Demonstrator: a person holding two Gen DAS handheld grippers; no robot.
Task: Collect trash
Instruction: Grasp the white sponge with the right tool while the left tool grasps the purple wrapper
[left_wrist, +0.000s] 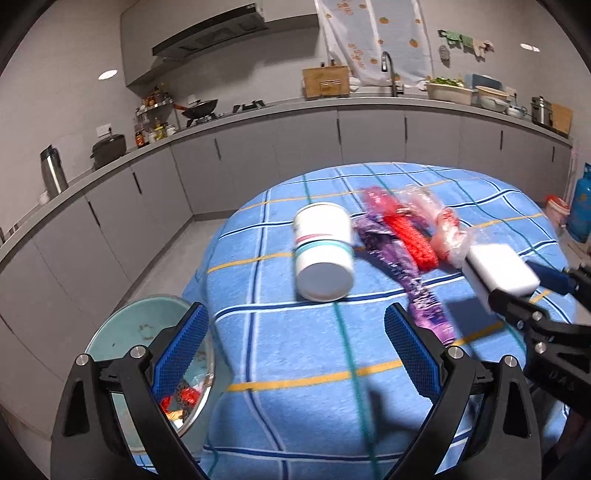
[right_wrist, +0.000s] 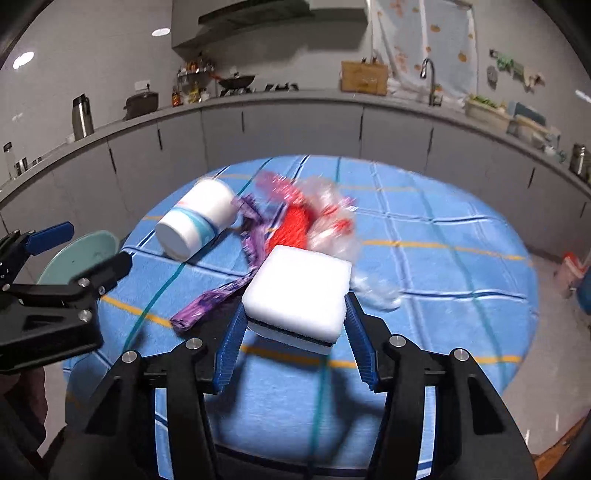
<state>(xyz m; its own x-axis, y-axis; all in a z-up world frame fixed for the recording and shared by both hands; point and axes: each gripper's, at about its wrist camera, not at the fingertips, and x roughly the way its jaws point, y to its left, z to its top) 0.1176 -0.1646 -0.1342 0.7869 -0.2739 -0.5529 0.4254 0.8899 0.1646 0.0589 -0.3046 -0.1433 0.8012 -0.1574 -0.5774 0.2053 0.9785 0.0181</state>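
The table (left_wrist: 295, 369) is round and covered by a blue cloth with white, dark blue, yellow and green grid lines; all positions below are given relative to it.

The bin (left_wrist: 122, 328) stands off the table's left edge, below cloth level. It is round and pale green, and red and orange wrappers lie in its bottom.

The cup (left_wrist: 323, 251) lies on its side near the table centre, flat base toward the cameras. It is white paper with teal and red bands. Its printing is too blurred to read.

The sponge (right_wrist: 297, 295) is a white block with a thin dark layer and a further white layer beneath. It is held above the table's near-centre area, just in front of the wrapper pile. No brand mark is visible.

The purple wrapper (left_wrist: 402, 273) is a long crumpled strip lying on the cloth just right of the cup. Its print cannot be read.

The red mesh (left_wrist: 410, 240) lies beside the purple wrapper, farther from the cup.

The clear plastic bag (left_wrist: 443, 229) with red patches lies at the pile's right, touching the sponge's far end.

The right gripper (right_wrist: 291, 328) has its blue ribbed pads pressed on the sponge's two sides, jaws about half spread.

The left gripper (left_wrist: 295, 347) hovers over the table's near left edge, jaws wide apart, with nothing between them.
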